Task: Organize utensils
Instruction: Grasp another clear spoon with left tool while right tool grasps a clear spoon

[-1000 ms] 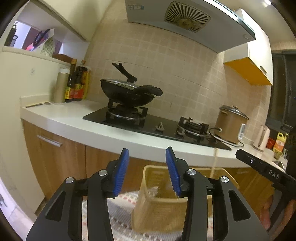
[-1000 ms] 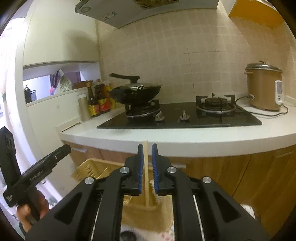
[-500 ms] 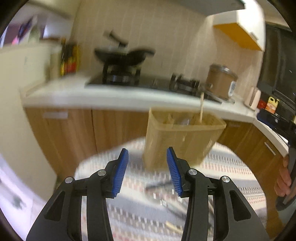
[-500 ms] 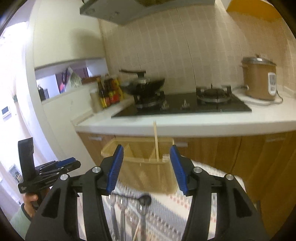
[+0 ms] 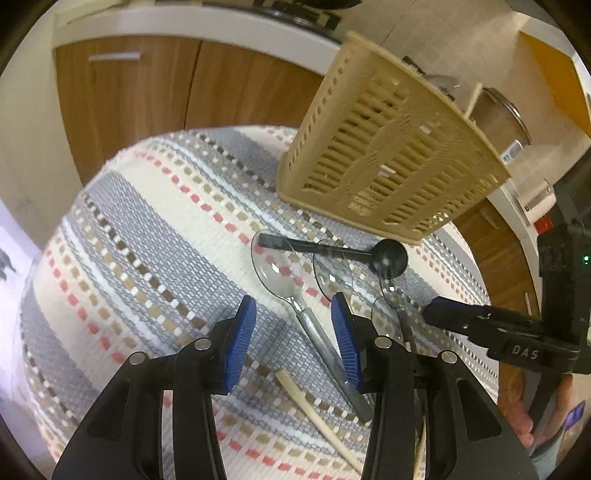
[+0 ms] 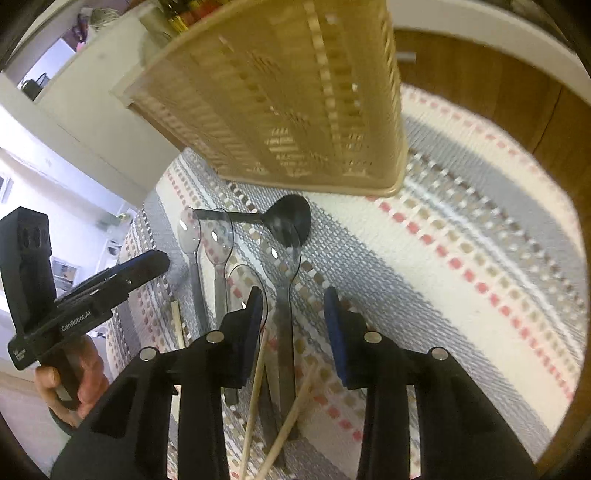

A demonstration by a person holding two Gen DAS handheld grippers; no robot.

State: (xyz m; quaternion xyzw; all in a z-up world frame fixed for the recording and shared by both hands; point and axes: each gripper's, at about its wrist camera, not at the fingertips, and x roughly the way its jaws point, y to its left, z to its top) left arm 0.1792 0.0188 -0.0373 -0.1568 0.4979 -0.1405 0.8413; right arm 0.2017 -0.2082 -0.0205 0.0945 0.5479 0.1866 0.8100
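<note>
Several clear plastic spoons (image 5: 277, 273) (image 6: 280, 258) and a black spoon (image 5: 388, 254) (image 6: 291, 218) lie on a striped woven mat (image 5: 147, 240) in front of a beige slotted utensil basket (image 5: 388, 155) (image 6: 280, 99). Wooden chopsticks (image 5: 314, 410) (image 6: 258, 398) lie nearer to me. My left gripper (image 5: 291, 314) points down at the mat, open, with a clear spoon's handle running under its right finger. My right gripper (image 6: 293, 306) hovers over another clear spoon's handle; its jaws are closing, but the pads touch nothing. One chopstick (image 5: 474, 98) stands in the basket.
Wooden cabinet doors (image 5: 147, 92) and a white countertop edge (image 5: 184, 26) rise behind the mat. A rice cooker (image 5: 498, 118) shows past the basket. A hand (image 6: 74, 384) holds the left gripper (image 6: 147, 262) at the mat's left; the right gripper (image 5: 432, 314) reaches in beside the spoons.
Both grippers tipped down from facing the stove to the mat and spoons. The right gripper let go of the chopstick, which now stands in the basket; its jaws opened wide, then narrowed.
</note>
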